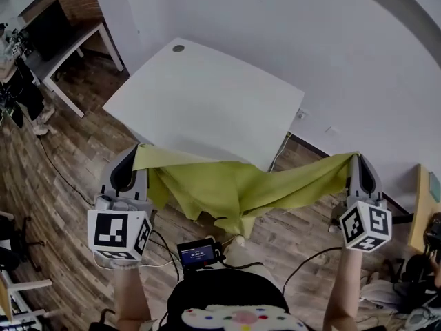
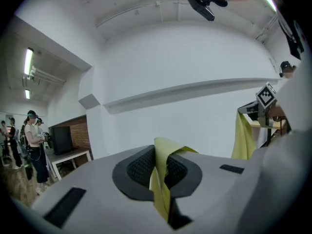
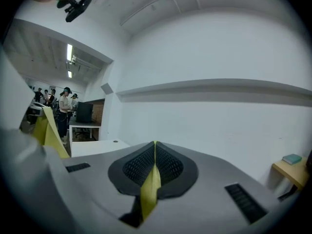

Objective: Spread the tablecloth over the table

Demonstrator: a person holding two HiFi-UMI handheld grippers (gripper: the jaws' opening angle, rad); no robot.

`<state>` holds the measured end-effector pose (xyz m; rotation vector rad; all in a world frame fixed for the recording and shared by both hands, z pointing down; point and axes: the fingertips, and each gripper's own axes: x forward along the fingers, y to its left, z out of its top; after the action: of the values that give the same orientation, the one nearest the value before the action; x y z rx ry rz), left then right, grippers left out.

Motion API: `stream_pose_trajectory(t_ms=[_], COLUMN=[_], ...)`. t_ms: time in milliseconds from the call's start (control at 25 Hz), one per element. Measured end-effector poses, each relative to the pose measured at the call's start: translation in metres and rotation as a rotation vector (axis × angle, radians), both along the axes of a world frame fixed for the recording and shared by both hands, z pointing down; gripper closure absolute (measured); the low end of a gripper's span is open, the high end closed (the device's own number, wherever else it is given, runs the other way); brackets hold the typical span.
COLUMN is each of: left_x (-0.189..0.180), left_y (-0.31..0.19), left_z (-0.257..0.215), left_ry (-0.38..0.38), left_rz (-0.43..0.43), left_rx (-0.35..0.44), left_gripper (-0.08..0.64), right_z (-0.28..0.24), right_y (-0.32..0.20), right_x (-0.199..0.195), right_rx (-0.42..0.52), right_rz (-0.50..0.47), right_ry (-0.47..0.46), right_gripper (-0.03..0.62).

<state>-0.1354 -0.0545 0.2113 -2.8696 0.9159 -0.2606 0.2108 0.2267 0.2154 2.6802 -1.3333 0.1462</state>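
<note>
Tablecloth [image 1: 234,188] hangs in the air between the two grippers, on the person's side of the counter's [image 1: 207,102] near edge. Its top hem crosses that edge in the head view, and I cannot tell whether it touches. None of it is laid out yet.

The left gripper [image 1: 138,152] is clamped on one top corner, with a folded wad of cloth pinched between its dark ribbed pads. The right gripper [image 1: 355,158] is clamped on the other corner, with only a thin edge showing between its pads.

The cloth is thin, matte and yellow-green. It is limp and creased, and it sags into a bunched pouch in the middle.

To do this step well, I would keep both grips firm and draw the hands apart until the hem runs straight. Then I would lift so the sagging middle clears the near edge and carry the hem level toward the far edge. The counter sits skewed to the person, so the hem needs squaring to the counter's edges before lowering. A thin pinch like the right one may slip if tugged hard.

The counter is flat, smooth and white with rounded corners. A small round cable hole [image 1: 178,47] sits near its far-left corner, and a plain pale wall [image 1: 331,47] stands beyond it.
</note>
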Motion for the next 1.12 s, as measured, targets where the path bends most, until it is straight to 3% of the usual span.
stream_pose_trajectory(t_ms=[320, 600, 800, 1120], left_x=[-0.019, -0.022, -0.018, -0.016], left_y=[-0.026, -0.041, -0.052, -0.07], left_z=[0.011, 0.021, 0.018, 0.01], left_ry=[-0.082, -0.109, -0.096, -0.066], left_rz=[-0.074, -0.079, -0.055, -0.006], left_rx=[0.027, 0.009, 0.004, 0.042], left_gripper=[0.548, 0.548, 0.548, 0.548], right_z=[-0.013, -0.041, -0.062, -0.125], right_y=[0.039, 0.045, 0.031, 0.012], right_x=[0.107, 0.178, 0.212, 0.234], right_rx=[0.07, 0.078, 0.032, 0.053], right_rz=[0.19, 0.281, 0.327, 0.42], right_ry=[-0.049, -0.038, 0.022, 0.135], right_gripper=[0.559, 0.559, 0.56, 0.56])
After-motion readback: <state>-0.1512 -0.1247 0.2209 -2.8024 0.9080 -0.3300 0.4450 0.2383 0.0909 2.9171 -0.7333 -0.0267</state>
